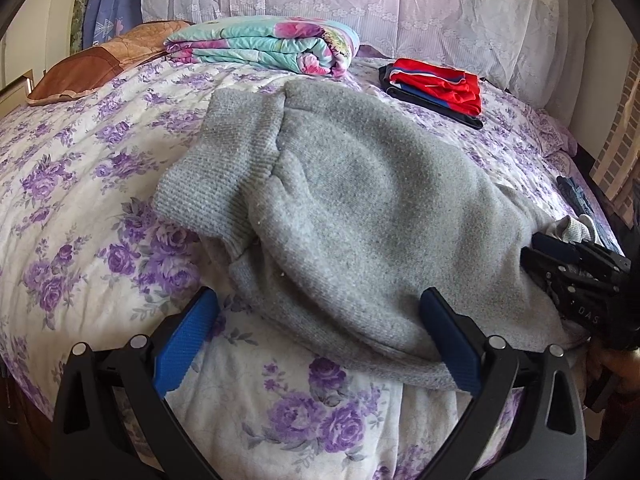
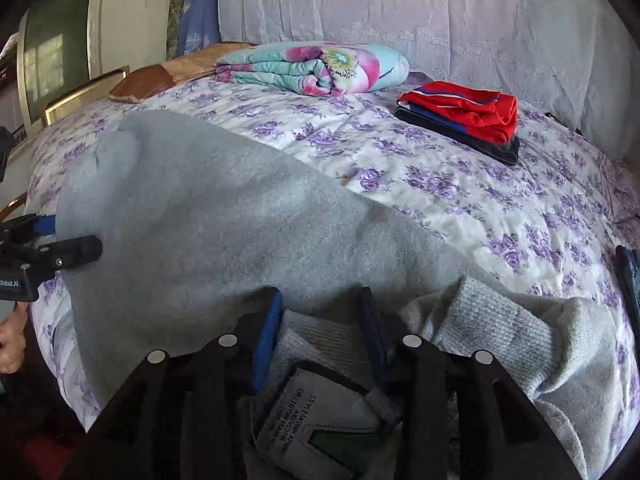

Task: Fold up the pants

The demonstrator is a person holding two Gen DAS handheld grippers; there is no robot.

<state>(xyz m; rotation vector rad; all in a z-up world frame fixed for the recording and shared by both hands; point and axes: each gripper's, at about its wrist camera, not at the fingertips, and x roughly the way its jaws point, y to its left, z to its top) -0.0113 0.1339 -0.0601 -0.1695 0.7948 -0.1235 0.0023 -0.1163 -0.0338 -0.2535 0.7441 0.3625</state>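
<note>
**We had the grey pants doubled over on the bed, one claw at each end.**

The pants (image 1: pixel 360 216) lay folded across the flowered bedspread (image 1: pixel 80 184), near our edge so both claws could reach, well apart from the folded quilt (image 1: pixel 264 50) and the red clothes (image 1: pixel 436 86) stacked at the far side, probably finished pieces. Our left claw (image 1: pixel 320 336) stood released, wide open, its right finger touching the near fold and the left one over bare bedspread, likely ready to steady that end. Our right claw (image 2: pixel 320 324) had its fingers partly closed around the ribbed waistband (image 2: pixel 320 340) beside the sewn label (image 2: pixel 308 412); we judged it grasping there, though pad contact was hard to see.
</note>
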